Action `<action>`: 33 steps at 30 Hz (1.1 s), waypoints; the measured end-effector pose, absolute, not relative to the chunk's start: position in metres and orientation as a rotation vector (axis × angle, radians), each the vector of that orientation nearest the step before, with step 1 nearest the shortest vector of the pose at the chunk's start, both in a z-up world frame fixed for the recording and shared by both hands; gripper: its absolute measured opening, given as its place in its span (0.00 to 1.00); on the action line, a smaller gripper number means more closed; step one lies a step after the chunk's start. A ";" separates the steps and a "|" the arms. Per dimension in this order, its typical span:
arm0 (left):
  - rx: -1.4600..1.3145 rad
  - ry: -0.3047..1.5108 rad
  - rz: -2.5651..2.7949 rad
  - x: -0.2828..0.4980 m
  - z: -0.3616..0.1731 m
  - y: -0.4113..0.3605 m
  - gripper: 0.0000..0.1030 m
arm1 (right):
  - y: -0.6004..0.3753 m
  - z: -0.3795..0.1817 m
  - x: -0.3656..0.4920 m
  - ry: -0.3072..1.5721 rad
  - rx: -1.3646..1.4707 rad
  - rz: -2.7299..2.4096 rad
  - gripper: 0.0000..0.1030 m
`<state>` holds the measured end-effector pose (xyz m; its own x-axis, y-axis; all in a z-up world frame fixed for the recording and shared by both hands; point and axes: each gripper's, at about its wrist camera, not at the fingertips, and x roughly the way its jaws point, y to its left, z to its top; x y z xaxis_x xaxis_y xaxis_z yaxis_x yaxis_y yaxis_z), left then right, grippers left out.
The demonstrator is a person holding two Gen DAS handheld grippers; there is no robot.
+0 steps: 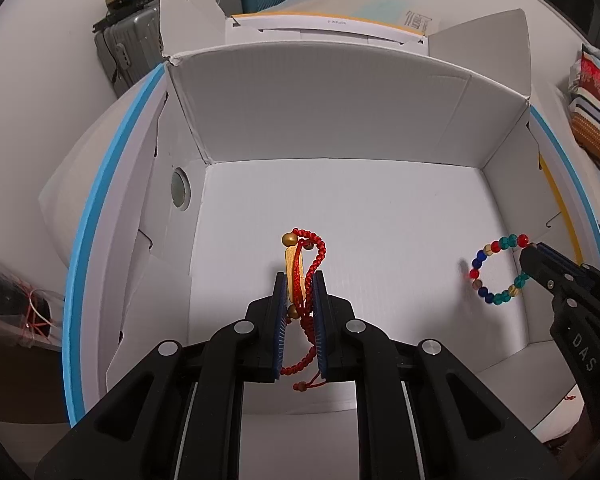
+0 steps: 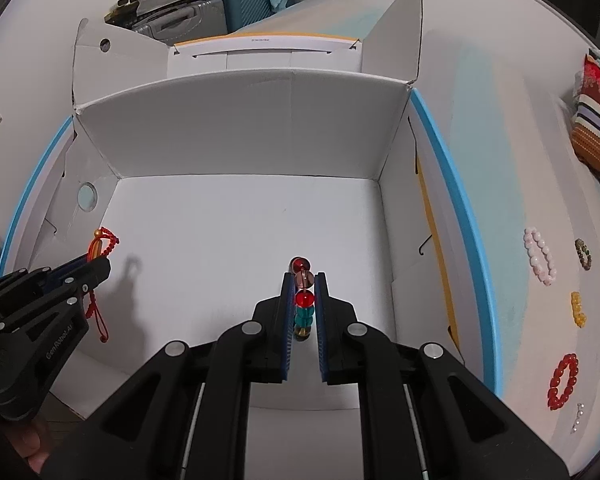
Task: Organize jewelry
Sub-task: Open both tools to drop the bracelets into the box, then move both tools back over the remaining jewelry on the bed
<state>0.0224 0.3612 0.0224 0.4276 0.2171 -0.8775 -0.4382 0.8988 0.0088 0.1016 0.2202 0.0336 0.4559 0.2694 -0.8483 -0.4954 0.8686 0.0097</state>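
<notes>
My left gripper [image 1: 300, 280] is shut on a red braided cord bracelet [image 1: 305, 264] with gold beads, held above the floor of an open white cardboard box [image 1: 340, 128]. It also shows in the right wrist view [image 2: 100, 246], with the left gripper [image 2: 96, 264] at the box's left side. My right gripper [image 2: 304, 280] is shut on a multicoloured glass bead bracelet [image 2: 303, 300], seen edge-on over the box floor. In the left wrist view that bracelet [image 1: 498, 270] hangs as a ring from the right gripper [image 1: 532, 254] at the box's right side.
Outside the box on the right lie a pink bead bracelet [image 2: 540, 262], a dark bracelet [image 2: 583, 254], a yellow bracelet [image 2: 577, 309], a red bracelet [image 2: 563, 381] and a small silver piece [image 2: 577, 416]. The box flaps stand up at the back. Suitcases [image 2: 220, 0] stand behind.
</notes>
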 end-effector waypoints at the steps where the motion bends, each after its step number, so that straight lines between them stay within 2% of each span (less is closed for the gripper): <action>1: -0.236 1.055 0.414 0.022 0.023 0.361 0.12 | 0.221 0.034 0.101 0.988 -0.252 0.477 0.10; 4: -0.245 1.050 0.422 0.022 0.025 0.361 0.16 | 0.218 0.041 0.097 0.970 -0.244 0.485 0.15; 6: -0.234 1.031 0.442 0.021 0.031 0.359 0.28 | 0.216 0.051 0.092 0.940 -0.233 0.486 0.38; 8: -0.228 0.994 0.457 0.016 0.040 0.356 0.50 | 0.210 0.063 0.088 0.907 -0.218 0.484 0.47; 10: -0.216 0.961 0.468 0.011 0.053 0.350 0.58 | 0.199 0.078 0.083 0.873 -0.205 0.479 0.54; 11: -0.213 0.952 0.471 0.010 0.057 0.348 0.67 | 0.194 0.084 0.081 0.858 -0.199 0.476 0.59; 12: -0.208 0.933 0.470 0.007 0.063 0.343 0.70 | 0.187 0.091 0.078 0.840 -0.191 0.472 0.63; 15: -0.187 0.881 0.457 0.000 0.083 0.324 0.85 | 0.166 0.111 0.072 0.790 -0.174 0.453 0.72; 20: -0.161 0.809 0.420 -0.005 0.105 0.292 0.94 | 0.131 0.136 0.059 0.746 -0.151 0.440 0.80; 27: -0.112 0.769 0.325 -0.006 0.119 0.227 0.95 | 0.066 0.154 0.041 0.691 -0.138 0.366 0.89; 33: -0.080 0.790 0.221 0.003 0.108 0.167 0.95 | -0.004 0.151 0.031 0.685 -0.112 0.265 0.90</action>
<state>0.0033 0.1675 0.1078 0.6820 0.1670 -0.7120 -0.2264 0.9740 0.0116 0.0310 -0.0044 0.1515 0.7422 0.2050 -0.6381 -0.2784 0.9603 -0.0153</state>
